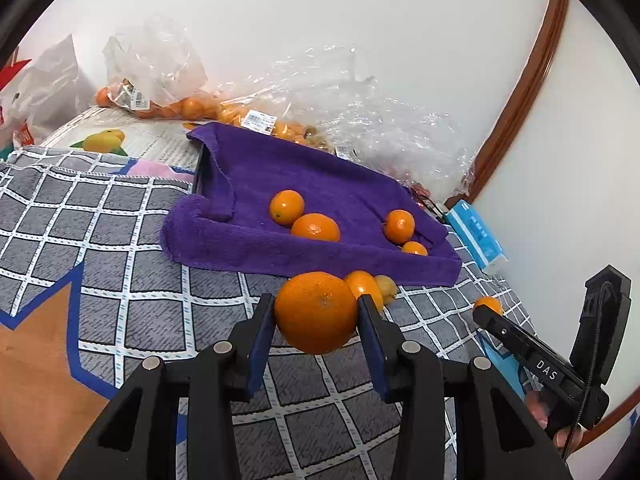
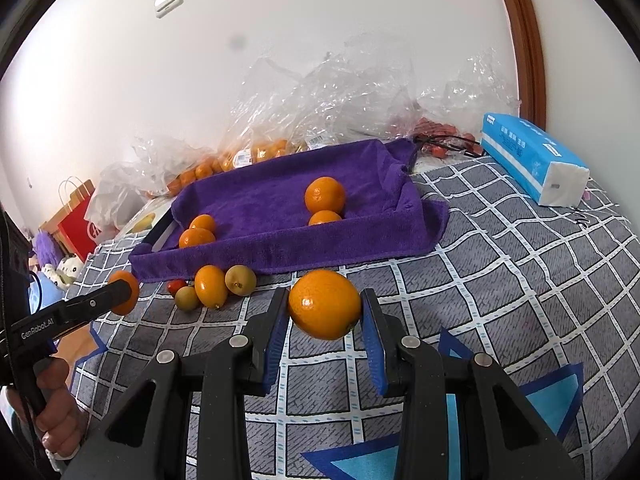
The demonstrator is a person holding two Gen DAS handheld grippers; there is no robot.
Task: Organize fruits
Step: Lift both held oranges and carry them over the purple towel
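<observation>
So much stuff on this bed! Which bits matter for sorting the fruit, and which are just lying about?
Part of the job:
- orange in the left claw
- orange in the right claw
- purple towel-lined tray holding four oranges
- loose small fruits before the tray

Just lying about:
- tissue pack
- plastic bags
- red paper bag
</observation>
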